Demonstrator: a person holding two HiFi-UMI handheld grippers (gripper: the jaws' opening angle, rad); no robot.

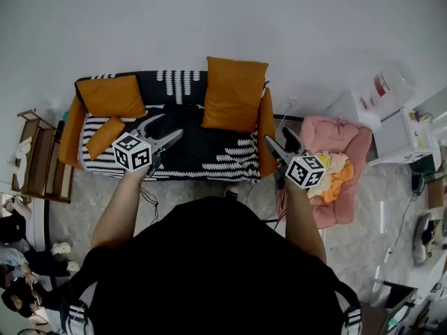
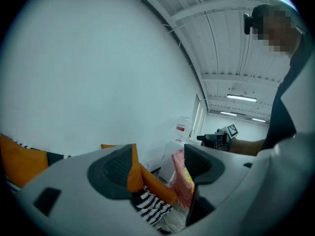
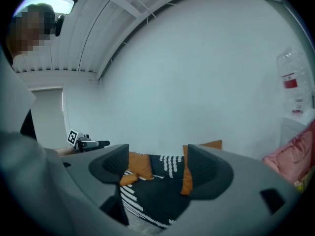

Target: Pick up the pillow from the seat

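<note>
A sofa with a black-and-white patterned cover and orange armrests is seen standing with its back against a plain white wall. A small orange pillow is found lying on the seat at the left end, just beside the left armrest and below a larger orange cushion that is leaned on the backrest. A tall orange cushion is propped upright against the backrest at the right end, its edge close to the right armrest. The middle of the seat between the cushions is left bare. The left gripper is held over the front left part of the seat, near the small pillow but not touching it; its jaws are spread apart and nothing is clamped between them. The right gripper is held by the sofa's right front corner, likewise with its jaws wide apart and nothing gripped. A wooden shelf is set just beside the sofa's left end, and a pink armchair piled with clothes stands close to its right end. A strip of grey floor is left open along the sofa's front edge.
</note>
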